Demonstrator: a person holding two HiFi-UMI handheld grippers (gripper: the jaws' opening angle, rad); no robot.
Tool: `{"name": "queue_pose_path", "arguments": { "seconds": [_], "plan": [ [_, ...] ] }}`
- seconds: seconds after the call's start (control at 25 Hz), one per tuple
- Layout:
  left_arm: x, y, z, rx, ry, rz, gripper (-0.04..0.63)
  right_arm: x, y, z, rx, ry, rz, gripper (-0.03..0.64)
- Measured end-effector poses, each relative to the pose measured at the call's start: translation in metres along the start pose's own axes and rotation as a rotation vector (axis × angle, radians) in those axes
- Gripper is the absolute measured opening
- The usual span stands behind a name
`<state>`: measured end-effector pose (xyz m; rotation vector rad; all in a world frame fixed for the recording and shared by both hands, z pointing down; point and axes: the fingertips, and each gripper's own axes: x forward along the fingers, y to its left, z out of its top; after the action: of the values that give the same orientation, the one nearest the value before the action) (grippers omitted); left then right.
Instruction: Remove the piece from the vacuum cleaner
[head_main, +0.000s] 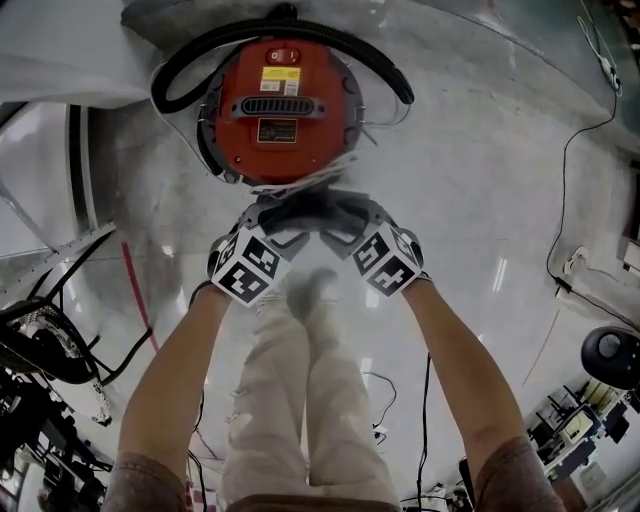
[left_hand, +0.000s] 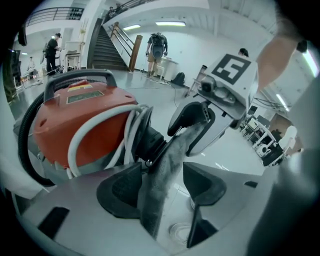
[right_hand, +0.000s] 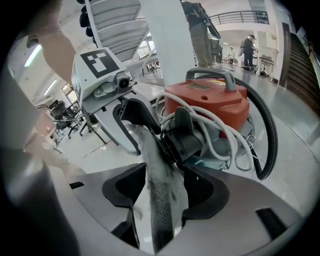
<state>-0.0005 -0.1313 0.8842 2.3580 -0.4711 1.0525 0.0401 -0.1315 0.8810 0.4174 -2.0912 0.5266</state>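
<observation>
On the glossy floor (head_main: 480, 200) sits the red vacuum cleaner (head_main: 280, 110), a black hose (head_main: 190, 60) looped round its far side. Just in front of the vacuum cleaner, the left gripper (left_hand: 165, 181) and right gripper (right_hand: 165, 190) meet nose to nose. Each is clamped on the grey fabric piece (left_hand: 176, 147), which stretches between them beside the vacuum cleaner's black front port (right_hand: 187, 142).
</observation>
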Motion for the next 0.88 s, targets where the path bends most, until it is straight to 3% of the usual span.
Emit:
{"name": "queue_pose_path", "arguments": {
  "seconds": [0.56, 0.72, 0.88],
  "plan": [
    [0.009, -0.004, -0.006, 0.012, 0.04, -0.019, 0.198, 0.016, 0.006, -0.008, 0.007, 0.032, 0.012, 0.187],
    [0.009, -0.007, -0.01, 0.02, 0.061, -0.016, 0.144, 0.017, 0.01, -0.014, 0.018, 0.05, 0.014, 0.116],
    [0.008, -0.007, -0.013, 0.01, 0.06, 0.006, 0.14, 0.018, 0.011, -0.015, 0.028, 0.05, -0.006, 0.106]
  ]
}}
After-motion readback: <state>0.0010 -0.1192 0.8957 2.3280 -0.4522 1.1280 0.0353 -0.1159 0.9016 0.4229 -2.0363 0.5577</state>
